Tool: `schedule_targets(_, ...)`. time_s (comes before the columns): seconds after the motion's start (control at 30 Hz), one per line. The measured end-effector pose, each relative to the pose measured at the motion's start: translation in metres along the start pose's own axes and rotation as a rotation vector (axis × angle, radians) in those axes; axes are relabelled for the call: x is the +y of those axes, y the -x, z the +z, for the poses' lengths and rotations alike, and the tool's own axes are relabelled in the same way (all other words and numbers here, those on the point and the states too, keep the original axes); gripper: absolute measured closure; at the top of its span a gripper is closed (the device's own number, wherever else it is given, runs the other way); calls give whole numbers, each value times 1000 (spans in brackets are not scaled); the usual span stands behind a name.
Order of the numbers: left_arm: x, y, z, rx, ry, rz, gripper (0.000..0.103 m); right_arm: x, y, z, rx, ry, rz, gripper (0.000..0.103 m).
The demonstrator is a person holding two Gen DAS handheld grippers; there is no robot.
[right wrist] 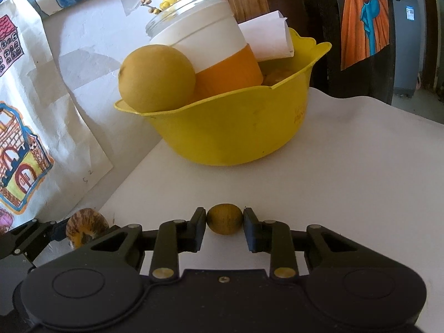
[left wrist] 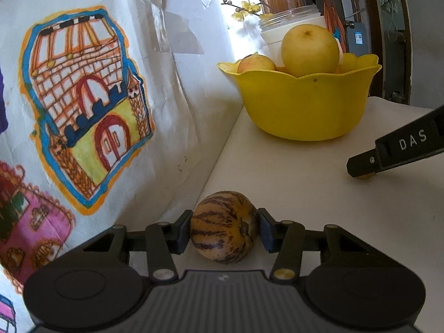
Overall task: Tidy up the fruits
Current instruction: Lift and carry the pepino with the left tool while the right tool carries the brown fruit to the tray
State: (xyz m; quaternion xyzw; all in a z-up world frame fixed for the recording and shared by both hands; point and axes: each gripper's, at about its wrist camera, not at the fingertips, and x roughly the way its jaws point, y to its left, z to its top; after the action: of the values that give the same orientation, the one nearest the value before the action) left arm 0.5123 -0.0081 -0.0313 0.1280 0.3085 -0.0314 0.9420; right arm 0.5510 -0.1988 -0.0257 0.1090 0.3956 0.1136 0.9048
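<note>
Two fruits are in hand, with the yellow bowl [right wrist: 230, 127], already holding a big yellow pear [right wrist: 156, 77] and a jar [right wrist: 205, 44], ahead of both claws. Left gripper [left wrist: 224, 230] is clamped on the striped melon [left wrist: 224, 227]; right gripper [right wrist: 224, 222] pinches the small greenish fruit [right wrist: 224, 222], seemingly touching. Next, I judge: lift each over the rim and release.

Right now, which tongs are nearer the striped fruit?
Left. The left tongs are closed on the striped fruit; the right tongs grip a small yellow fruit off to its right.
</note>
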Motion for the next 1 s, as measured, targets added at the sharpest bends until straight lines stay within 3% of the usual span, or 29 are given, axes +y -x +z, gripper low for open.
schedule_targets(0.27, 7, 6, -5, -7, 19, -23, 53, 7, 5, -5, 3, 18, 3, 72)
schedule_targets(0.43, 8, 19, -15, -21, -42, -33, 53, 9, 9, -9, 9, 30, 15, 72)
schedule_targets(0.67, 25, 39, -24, 10, 56, -97, 53, 16, 17, -14, 18, 59, 27, 72)
schedule_targets(1.0, 26, 82, -31, -33, 107, -164, 53, 25, 46, -23, -2, 87, 57, 72)
